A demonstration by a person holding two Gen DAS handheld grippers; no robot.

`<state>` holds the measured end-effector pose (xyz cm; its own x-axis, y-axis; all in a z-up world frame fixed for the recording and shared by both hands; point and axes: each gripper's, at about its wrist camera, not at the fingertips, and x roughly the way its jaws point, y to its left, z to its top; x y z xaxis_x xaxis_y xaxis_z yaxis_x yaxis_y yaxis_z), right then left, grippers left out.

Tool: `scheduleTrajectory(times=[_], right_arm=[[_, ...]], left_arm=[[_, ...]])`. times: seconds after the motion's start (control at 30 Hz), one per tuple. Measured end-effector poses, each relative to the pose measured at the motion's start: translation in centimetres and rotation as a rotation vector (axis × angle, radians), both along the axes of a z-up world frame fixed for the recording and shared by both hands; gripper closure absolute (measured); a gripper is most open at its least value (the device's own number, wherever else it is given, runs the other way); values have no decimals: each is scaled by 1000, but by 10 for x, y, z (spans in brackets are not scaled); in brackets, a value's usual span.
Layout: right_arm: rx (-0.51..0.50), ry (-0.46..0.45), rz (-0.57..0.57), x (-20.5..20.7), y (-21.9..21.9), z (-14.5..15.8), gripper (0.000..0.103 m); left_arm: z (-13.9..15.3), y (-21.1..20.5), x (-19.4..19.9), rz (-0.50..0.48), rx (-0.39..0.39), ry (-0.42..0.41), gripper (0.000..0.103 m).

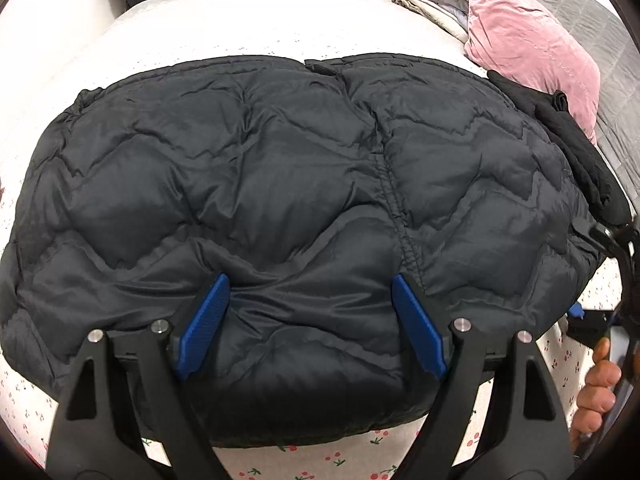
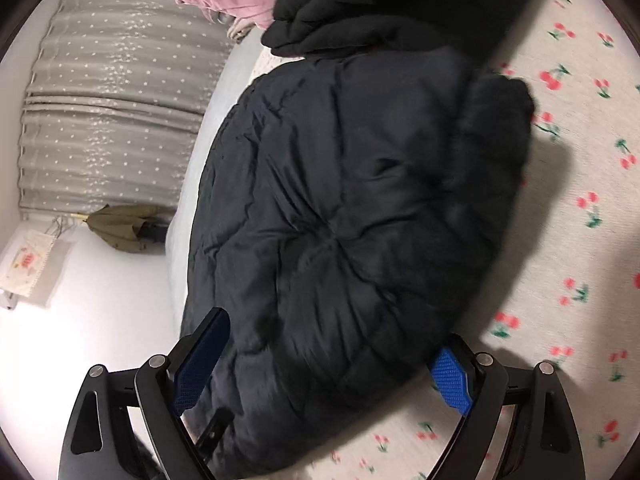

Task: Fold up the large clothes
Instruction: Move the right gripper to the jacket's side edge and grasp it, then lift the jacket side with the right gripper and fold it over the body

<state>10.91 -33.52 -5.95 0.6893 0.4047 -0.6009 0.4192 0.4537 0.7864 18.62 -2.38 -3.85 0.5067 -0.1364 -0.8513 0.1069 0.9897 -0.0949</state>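
A black quilted puffer jacket (image 1: 280, 184) lies folded into a broad pad on the bed. My left gripper (image 1: 310, 288) is open, its blue-padded fingers (image 1: 204, 320) spread and resting on the jacket's near edge, holding nothing. In the right wrist view the same jacket (image 2: 352, 208) fills the middle, blurred by motion. My right gripper (image 2: 332, 344) is open wide, with the jacket's end between its fingers (image 2: 452, 380) but not pinched. The right gripper also shows at the far right edge of the left wrist view (image 1: 600, 280), with the hand holding it.
The bed has a white sheet printed with cherries (image 2: 580, 200). A pink velvet pillow (image 1: 528, 40) and folded linens (image 1: 432, 4) lie at the bed's head. A black garment (image 1: 576, 144) lies beside the jacket. Grey starred curtains (image 2: 112, 92) hang behind.
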Motion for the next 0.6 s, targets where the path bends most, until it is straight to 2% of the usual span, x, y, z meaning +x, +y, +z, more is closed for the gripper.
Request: scheduleTrajectory(times=[0.03, 0.07, 0.17, 0.27, 0.47, 0.53, 0.6], right_arm=[[-16, -9, 4, 3, 3, 2, 17], [-33, -12, 10, 6, 7, 5, 31], [-104, -23, 20, 7, 14, 15, 63], [-193, -85, 27, -1, 17, 36, 81], [-439, -162, 35, -18, 37, 75, 89], [-492, -167, 6, -25, 34, 84, 89], [-560, -175, -30, -32, 29, 94, 89]], left_arm=[[0, 0, 1, -1, -3, 0, 20], [0, 2, 0, 1, -5, 2, 20], [-1, 1, 0, 5, -5, 4, 20], [-1, 0, -1, 3, -4, 1, 20], [7, 8, -11, -11, -55, 5, 20], [13, 14, -17, -17, -74, -6, 20], [18, 19, -23, -14, -59, -24, 20]])
